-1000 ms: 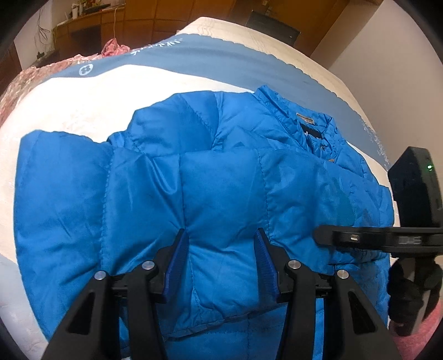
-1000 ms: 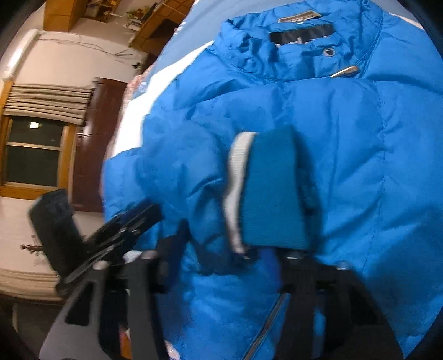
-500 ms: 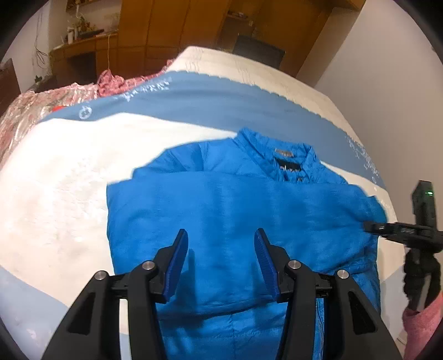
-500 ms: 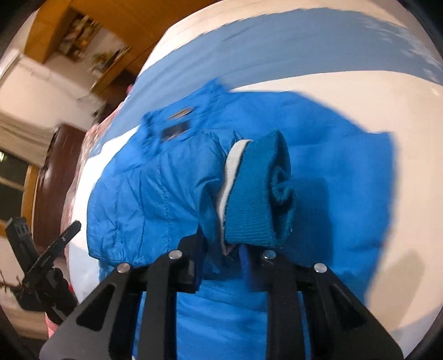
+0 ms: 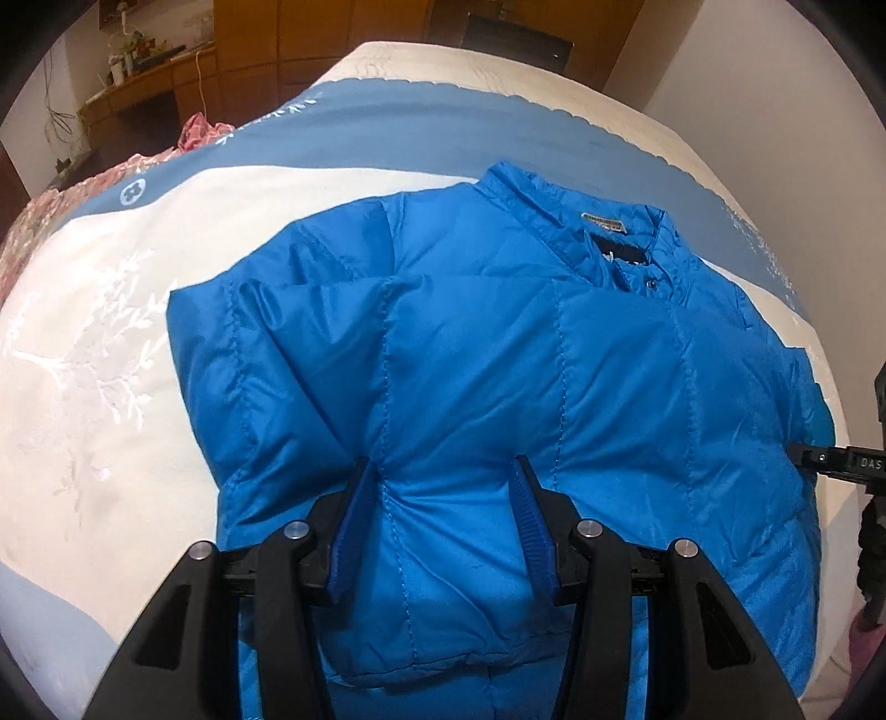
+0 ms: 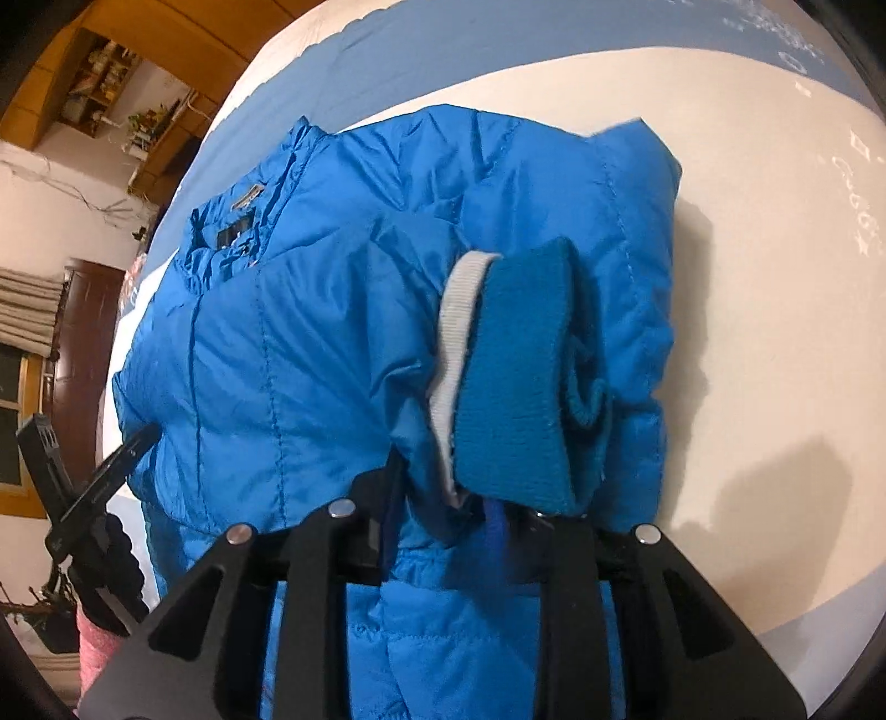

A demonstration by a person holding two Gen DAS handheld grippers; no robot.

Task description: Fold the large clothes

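Note:
A bright blue puffer jacket (image 5: 498,376) lies on the bed, collar at the far side, one sleeve folded across the chest. My left gripper (image 5: 447,471) is open, its jaws straddling a quilted panel of the jacket's lower part. My right gripper (image 6: 443,498) is shut on the other sleeve just behind its teal knit cuff (image 6: 515,376), holding the cuff up over the jacket's (image 6: 310,343) side. The right gripper's body shows at the right edge of the left wrist view (image 5: 847,459).
The bed cover (image 5: 94,343) is white with blue bands (image 5: 387,122). Pink patterned cloth (image 5: 194,127) lies at the far left edge. Wooden cabinets (image 5: 310,33) stand behind the bed. A dark window and curtain (image 6: 22,354) are on the left.
My left gripper has come down close to the jacket again, jaws around a panel. My right gripper has carried the cuffed sleeve in over the jacket's side.

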